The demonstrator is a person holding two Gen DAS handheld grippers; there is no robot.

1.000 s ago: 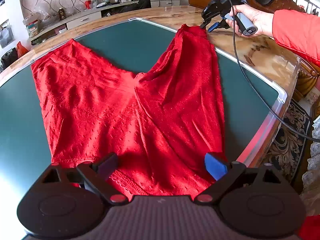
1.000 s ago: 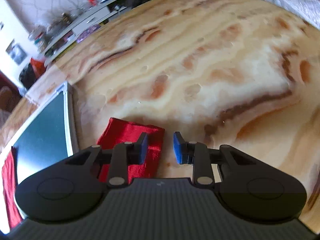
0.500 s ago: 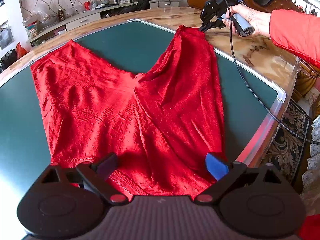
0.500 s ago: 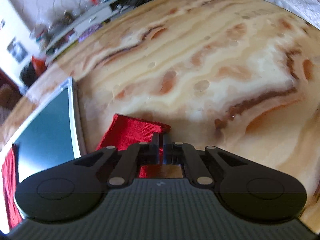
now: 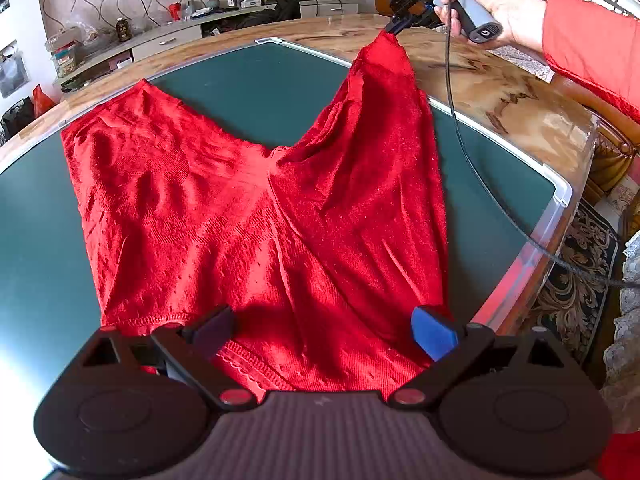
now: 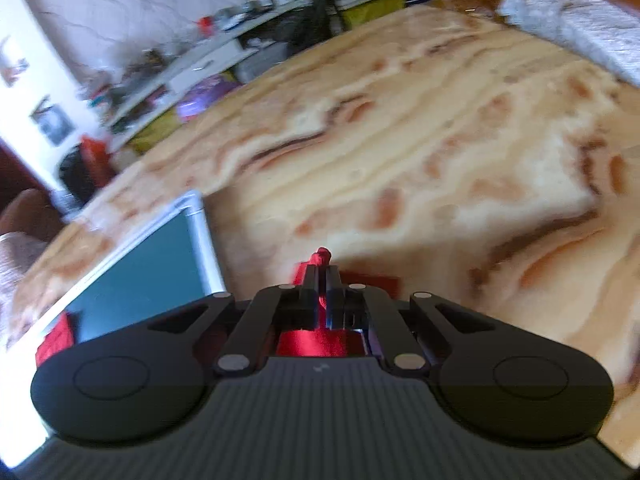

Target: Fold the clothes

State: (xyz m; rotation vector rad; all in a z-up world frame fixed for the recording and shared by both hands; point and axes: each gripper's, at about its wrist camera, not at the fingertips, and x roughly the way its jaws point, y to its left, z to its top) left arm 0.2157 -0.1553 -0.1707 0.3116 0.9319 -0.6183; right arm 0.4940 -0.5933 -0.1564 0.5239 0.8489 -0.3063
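Observation:
Red knit trousers [image 5: 248, 216] lie spread on a dark green mat [image 5: 256, 80], waistband nearest me, two legs reaching away. My left gripper [image 5: 320, 330] is open, hovering just above the waistband. My right gripper [image 5: 394, 28], held by a hand in a red sleeve, is shut on the cuff of the right trouser leg and lifts it off the table. In the right wrist view the right gripper [image 6: 322, 276] has its jaws closed with red cloth [image 6: 320, 258] pinched between them.
The mat lies on a marble-patterned table [image 5: 500, 92] with a rounded edge at the right. A black cable [image 5: 472, 168] hangs from the right gripper across the mat. A cluttered sideboard [image 5: 168, 36] stands behind. A patterned rug [image 5: 576, 280] covers the floor on the right.
My right gripper closed on the trouser leg's cuff and has lifted it up off the table. My left gripper has stayed open above the waistband.

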